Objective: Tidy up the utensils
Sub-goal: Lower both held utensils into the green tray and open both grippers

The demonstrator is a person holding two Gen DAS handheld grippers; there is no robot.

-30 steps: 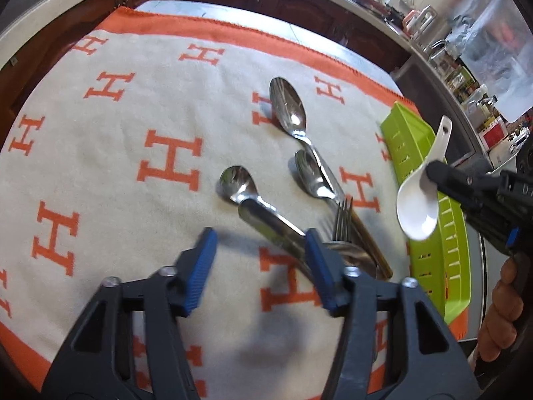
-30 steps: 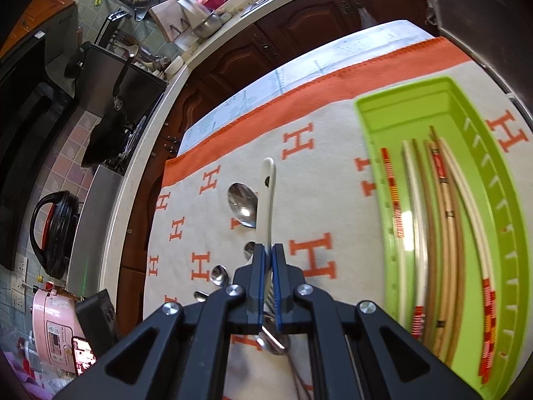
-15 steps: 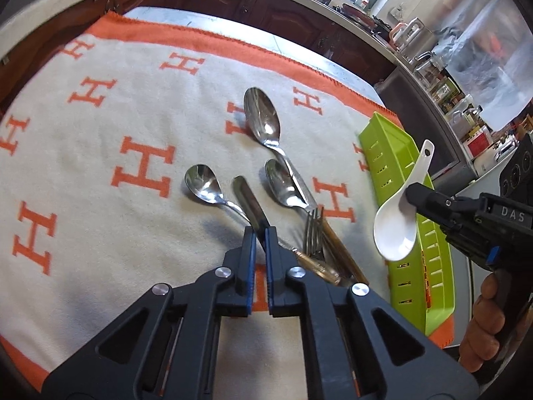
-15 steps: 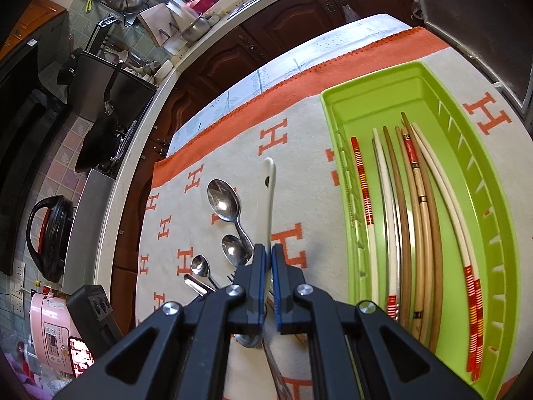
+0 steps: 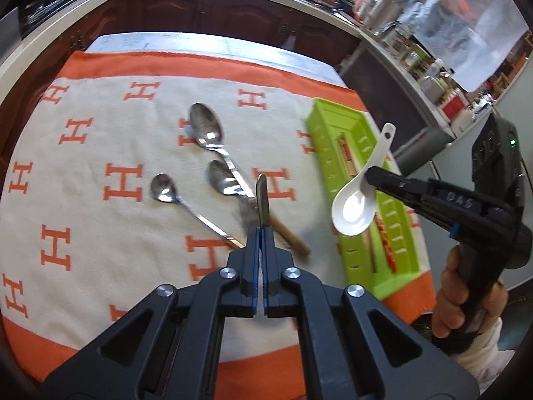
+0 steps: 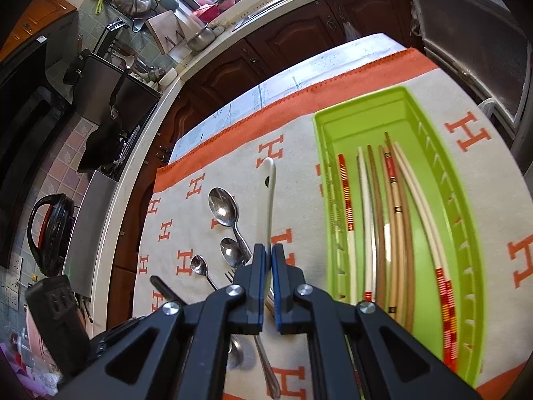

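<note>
blue pads of the left gripper (image 5: 261,233) are pinched together on a table knife (image 5: 262,200), whose blade sticks out ahead of the fingertips, edge-on and clear of the cloth. the jaws have just been closing, and the knife now sits between them. right of it, the right gripper (image 6: 269,250) is clamped on the handle of a white ceramic spoon (image 5: 354,205); in the left wrist view the spoon hangs bowl-down in the air by the near left wall of the green tray (image 5: 336,113), and a hand (image 5: 466,293) grips the tool's black handle at the right edge.

below the knife, on the cream cloth with orange h letters (image 5: 123,183), lie three metal spoons. a large spoon (image 5: 206,126) is farthest, a medium spoon (image 5: 221,176) lies just near of it with its handle running under the knife blade, and a small spoon (image 5: 163,188) lies to the left, its thin handle slanting toward the left gripper. a fork (image 6: 230,275) shows only its tines from the right wrist view, beside the gripper's left finger; a brown wooden handle (image 5: 289,236) lies just right of the left gripper's tips.

the green tray sits on the right part of the cloth, running near to far. several chopsticks (image 6: 396,220) lie lengthwise in it, some cream, some brown, some with red banding. beyond the cloth stand dark wooden cabinets (image 5: 216,10) under a pale counter.
</note>
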